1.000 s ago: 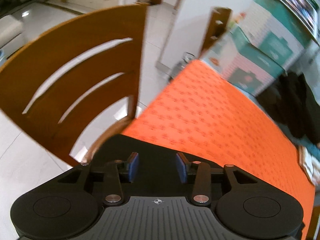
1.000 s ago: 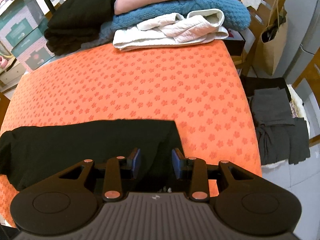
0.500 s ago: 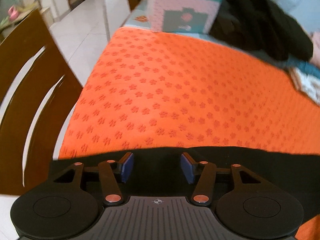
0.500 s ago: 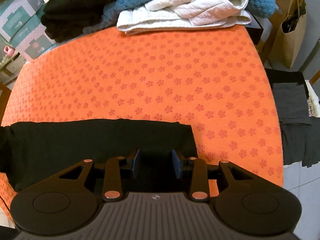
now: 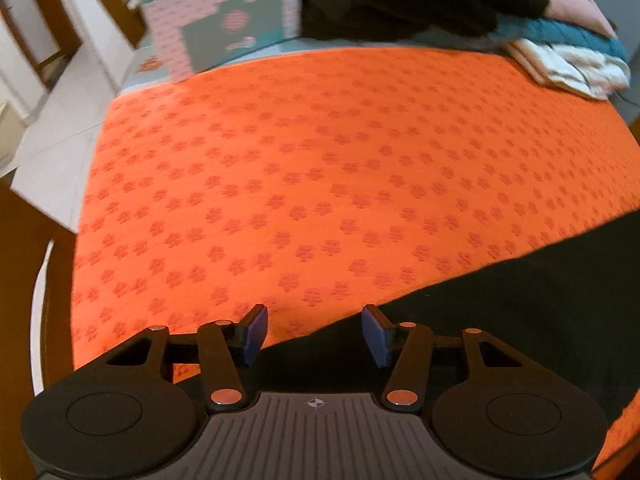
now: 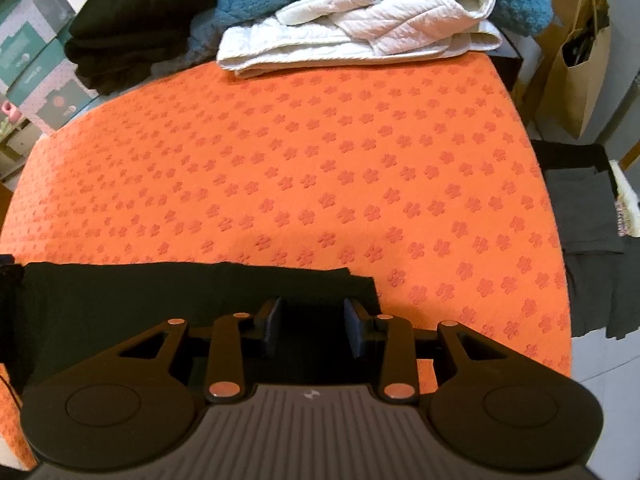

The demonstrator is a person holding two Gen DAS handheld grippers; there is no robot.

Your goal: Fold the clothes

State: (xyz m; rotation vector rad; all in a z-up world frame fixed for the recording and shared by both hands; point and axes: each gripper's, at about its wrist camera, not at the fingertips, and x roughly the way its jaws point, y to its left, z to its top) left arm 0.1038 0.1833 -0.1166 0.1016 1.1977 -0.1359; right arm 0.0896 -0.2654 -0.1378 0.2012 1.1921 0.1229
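Left view: fingers (image 5: 314, 332) spread wide, grasping nothing, above the black garment's (image 5: 500, 320) left corner; cloth stretched rightward along the orange worktop's (image 5: 320, 160) near edge. Right view: fingers (image 6: 311, 330) parted, empty, over the garment's (image 6: 160, 292) right end.

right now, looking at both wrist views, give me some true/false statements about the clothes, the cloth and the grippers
1. The black garment lies flat along the near edge of the orange flower-patterned cloth. True.
2. The left gripper is clamped shut on the garment. False: its jaws stand open, nothing pinched between them.
3. The right gripper is open above the garment's right end. True.
4. The white quilted garment lies at the near edge. False: it lies at the far edge.
5. The brown paper bag sits on the cloth. False: it stands beyond the table, to the right.
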